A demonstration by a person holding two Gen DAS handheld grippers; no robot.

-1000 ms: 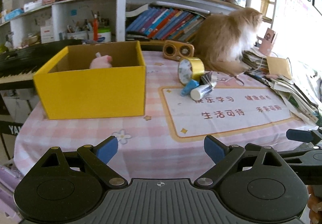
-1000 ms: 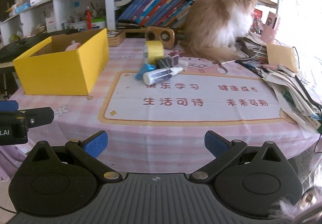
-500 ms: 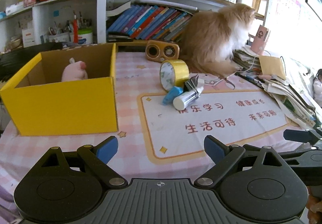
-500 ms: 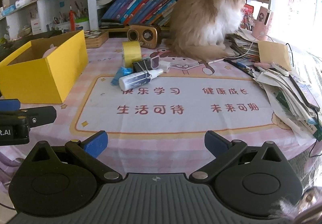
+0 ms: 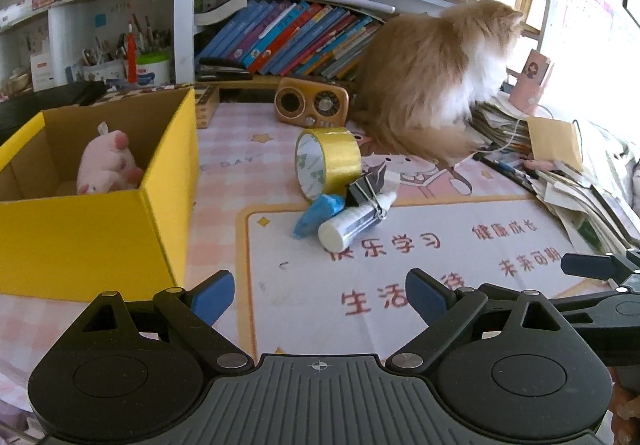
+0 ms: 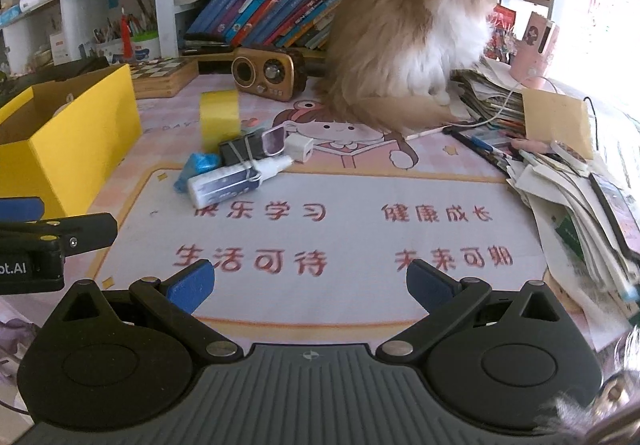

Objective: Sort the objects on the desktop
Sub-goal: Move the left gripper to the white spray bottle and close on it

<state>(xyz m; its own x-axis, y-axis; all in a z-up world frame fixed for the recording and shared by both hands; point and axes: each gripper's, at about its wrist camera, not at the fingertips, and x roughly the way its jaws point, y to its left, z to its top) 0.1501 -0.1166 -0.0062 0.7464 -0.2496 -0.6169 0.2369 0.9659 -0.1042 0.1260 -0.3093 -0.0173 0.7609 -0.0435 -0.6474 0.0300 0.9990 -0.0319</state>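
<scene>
Toward the tabletop's left edge, left wrist view: yellow box [image 5: 96, 229], open-topped, one pink plush toy [image 5: 106, 165] inside, the only item sorted so far as the view shows. Mid-tabletop, on the printed mat [image 5: 420, 277] near its far left corner: one cluster left to sort, comprising a yellow tape roll [image 5: 328, 161] on edge, a black binder clip [image 5: 364, 189], a blue wrapped item [image 5: 318, 215] and a white tube [image 5: 354, 223] lying flat, all touching or just beside one another. Left tool [image 5: 320, 289]: released, jaws wide apart, nothing between them, well short of the cluster. Far edge: a long-haired cat [image 5: 432, 85] seated beside a small wooden speaker [image 5: 312, 107]. Right wrist view: same cluster from the other side, the tape roll [image 6: 219, 117], clip [image 6: 240, 151], tube [image 6: 236, 181] and blue item [image 6: 198, 169], plus a white charger plug [image 6: 300, 149] just beside them. Box [image 6: 68, 149] at left; a loose paper stack [image 6: 580, 197] along the right edge. Right tool [image 6: 310, 285]: released, empty, over the near edge. Judgement: early stage; one item boxed, some five outstanding.
</scene>
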